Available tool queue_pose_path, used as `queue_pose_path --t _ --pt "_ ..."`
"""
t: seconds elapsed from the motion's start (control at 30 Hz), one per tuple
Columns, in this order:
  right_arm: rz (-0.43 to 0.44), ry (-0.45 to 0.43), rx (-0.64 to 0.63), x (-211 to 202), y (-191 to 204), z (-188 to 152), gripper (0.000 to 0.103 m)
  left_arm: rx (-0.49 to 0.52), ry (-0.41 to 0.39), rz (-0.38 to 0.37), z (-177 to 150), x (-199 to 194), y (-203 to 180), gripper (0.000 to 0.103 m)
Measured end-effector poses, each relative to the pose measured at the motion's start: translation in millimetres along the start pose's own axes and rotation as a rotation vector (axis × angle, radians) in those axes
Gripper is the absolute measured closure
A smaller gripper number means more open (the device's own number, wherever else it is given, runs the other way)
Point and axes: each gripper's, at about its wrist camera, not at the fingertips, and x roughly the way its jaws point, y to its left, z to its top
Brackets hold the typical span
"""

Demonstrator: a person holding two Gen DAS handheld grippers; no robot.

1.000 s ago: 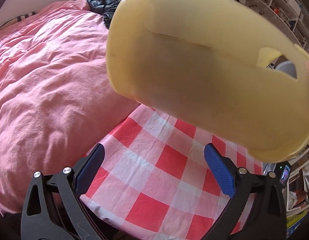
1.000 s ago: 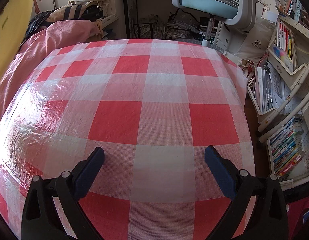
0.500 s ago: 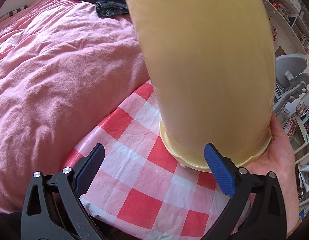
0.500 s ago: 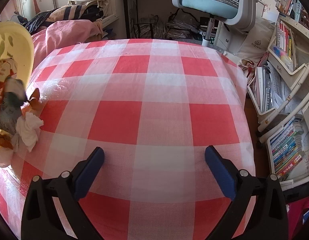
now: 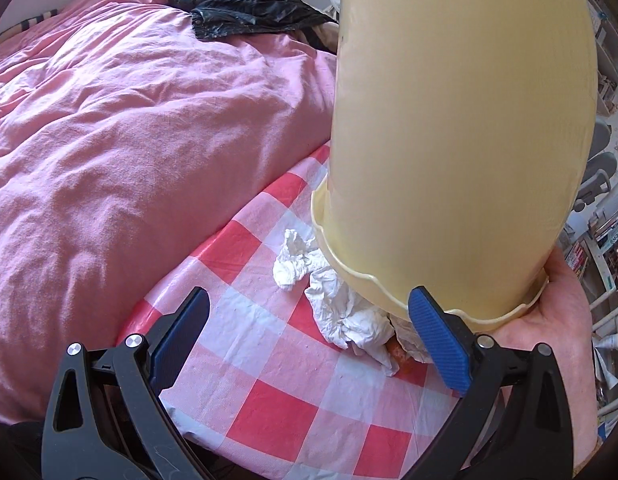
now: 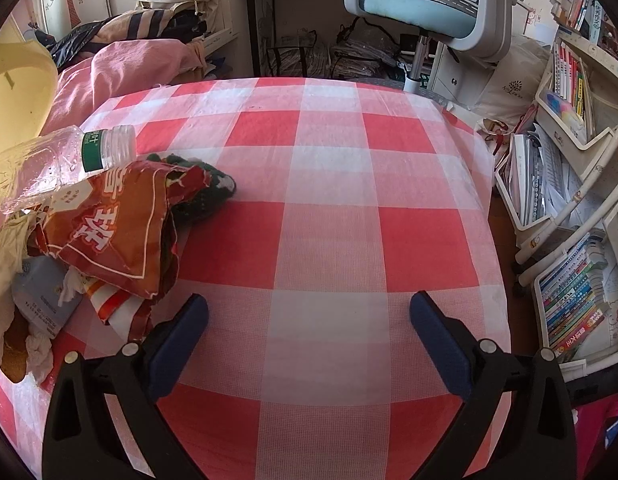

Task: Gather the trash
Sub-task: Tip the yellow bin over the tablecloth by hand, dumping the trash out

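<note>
1. In your left wrist view, a big smooth yellow plastic bin [image 5: 449,128] is tipped upside down, with its wavy rim just above the red and white checked cloth [image 5: 269,408].
2. A bare hand [image 5: 549,320] holds the bin's rim on the right.
3. Crumpled white tissues [image 5: 333,300] spill out from under the rim onto the cloth. A small orange bit peeks out under them.
4. A soft, wrinkly pink blanket [image 5: 129,160] lies to the left, with a shiny black jacket [image 5: 245,12] on top at the far end.
5. Your left gripper [image 5: 309,336] has its blue ribbed fingers spread wide and holds nothing.
6. In your right wrist view, the trash sits in a heap at the left edge of the cloth: a clear bumpy plastic bottle [image 6: 61,164] with a green label, lying on a crinkly red snack bag [image 6: 121,232].
7. More white tissue and a pale flat packet [image 6: 41,300] lie below the bag.
8. Your right gripper [image 6: 309,340] is spread wide too, empty, near the heap but not touching it.
</note>
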Motion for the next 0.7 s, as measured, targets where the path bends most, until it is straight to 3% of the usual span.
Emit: queue_pose_path --t 0.13,0.53,0.7 --pt "0.0 0.0 0.0 0.8 0.5 0.2 0.007 -0.002 -0.002 -0.011 -0.1 -1.7 -0.4 0.007" --pt "0.0 0.0 0.0 0.5 0.9 -0.1 0.007 -0.041 -0.124 -0.016 4.8 -23.0 4.7 0.007" --pt "0.0 0.0 0.0 0.4 1.3 -0.1 0.007 -0.032 -0.067 0.017 1.4 -7.7 4.3 0.007"
